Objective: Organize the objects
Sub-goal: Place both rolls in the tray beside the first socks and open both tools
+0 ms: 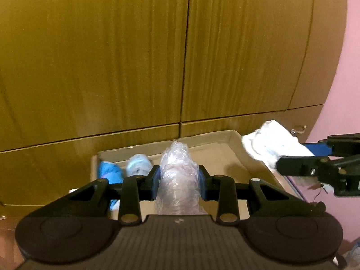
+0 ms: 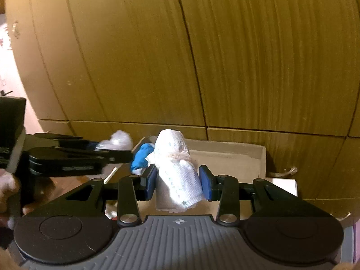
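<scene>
I had the left tongs [image 1: 179,180] clenched on a clear crinkled plastic bundle [image 1: 178,175] and the right tongs [image 2: 177,181] on a white rolled cloth [image 2: 177,168], both above the shallow cardboard box [image 1: 225,136], so lowering and releasing seemed next.

One cardboard box [image 1: 234,139]. Two rolled bundles inside box: one blue [image 1: 110,171], one pale blue-white [image 1: 138,165]. One clear plastic-wrapped roll [image 1: 178,175], one white rolled cloth [image 2: 177,168], each between blue fingers. Two grippers: left gripper [image 1: 179,181], right gripper [image 2: 178,183]. Wooden cabinet doors [image 1: 112,56]: at least two.
</scene>
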`<state>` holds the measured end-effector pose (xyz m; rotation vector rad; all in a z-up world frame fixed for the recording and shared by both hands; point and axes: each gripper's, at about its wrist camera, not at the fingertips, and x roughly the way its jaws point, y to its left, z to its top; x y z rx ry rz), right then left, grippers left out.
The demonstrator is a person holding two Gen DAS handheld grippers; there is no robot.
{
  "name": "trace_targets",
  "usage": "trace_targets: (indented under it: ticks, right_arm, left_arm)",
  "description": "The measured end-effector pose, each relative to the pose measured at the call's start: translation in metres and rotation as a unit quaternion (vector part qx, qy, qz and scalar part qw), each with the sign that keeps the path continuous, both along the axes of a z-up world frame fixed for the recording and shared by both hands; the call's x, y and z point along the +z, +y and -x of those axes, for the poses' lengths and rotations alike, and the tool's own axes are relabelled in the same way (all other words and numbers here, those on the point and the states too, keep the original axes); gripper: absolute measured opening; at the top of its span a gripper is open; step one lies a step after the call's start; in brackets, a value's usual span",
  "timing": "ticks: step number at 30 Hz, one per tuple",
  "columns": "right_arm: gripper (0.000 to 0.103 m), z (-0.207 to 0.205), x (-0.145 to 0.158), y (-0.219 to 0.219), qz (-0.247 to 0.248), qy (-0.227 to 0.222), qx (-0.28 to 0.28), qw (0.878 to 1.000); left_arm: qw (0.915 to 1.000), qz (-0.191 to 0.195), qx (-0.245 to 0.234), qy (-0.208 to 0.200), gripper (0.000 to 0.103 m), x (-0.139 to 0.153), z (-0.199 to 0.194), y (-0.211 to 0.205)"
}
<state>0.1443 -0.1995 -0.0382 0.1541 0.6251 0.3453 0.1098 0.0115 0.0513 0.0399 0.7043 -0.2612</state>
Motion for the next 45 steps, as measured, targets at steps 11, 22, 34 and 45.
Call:
trace_targets:
  ticks: [11, 22, 34, 45]
  right_arm:
    - [0.047, -0.096, -0.046, 0.003, 0.003, 0.063, -0.029, 0.998]
    - [0.047, -0.158, -0.096, 0.008, -0.003, 0.114, -0.052, 0.992]
    - [0.047, -0.178, -0.115, 0.012, -0.011, 0.129, -0.054, 0.99]
    - [0.047, -0.187, -0.119, 0.016, -0.018, 0.14, -0.055, 0.989]
  left_arm:
    - [0.9972, -0.016, -0.007, 0.072, 0.031, -0.074, -0.097, -0.022]
    - [0.9955, -0.039, 0.004, 0.086, 0.031, -0.118, -0.128, -0.016]
    - [0.9956, -0.065, -0.019, 0.064, 0.036, -0.134, -0.122, -0.021]
    - [0.9961, -0.07, -0.028, 0.045, 0.062, -0.133, -0.109, -0.026]
